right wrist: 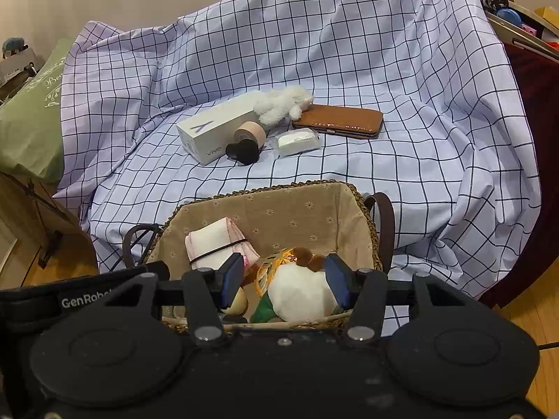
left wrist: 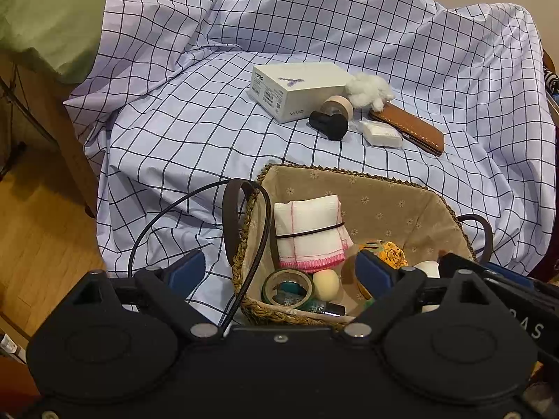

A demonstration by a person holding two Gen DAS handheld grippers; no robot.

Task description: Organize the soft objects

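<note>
Your right claw (right wrist: pixel 284 284) sits inside the basket (right wrist: pixel 297 188) with its pads close on either side of a white plush toy (right wrist: pixel 300 295); whether they press it, you cannot tell. Your left claw (left wrist: pixel 279 272) stands wide and empty over the basket's near corner. A folded cloth (right wrist: pixel 213 244) is already in; the cotton wad (right wrist: pixel 279 104) and packet of pads (right wrist: pixel 297 141) wait on the checked sheet (right wrist: pixel 419 104). Only the left view shows the tape roll (left wrist: pixel 288 286) and the bottle (left wrist: pixel 328 309) in the basket.

Lilac cloth with dark grid checks (left wrist: pixel 209 132); tan woven basket, flower-print lining (left wrist: pixel 384 195); white folded towel, pink-stitched edge (left wrist: pixel 307 230); brown leather wallet (right wrist: pixel 339 118) at 12 o'clock.
</note>
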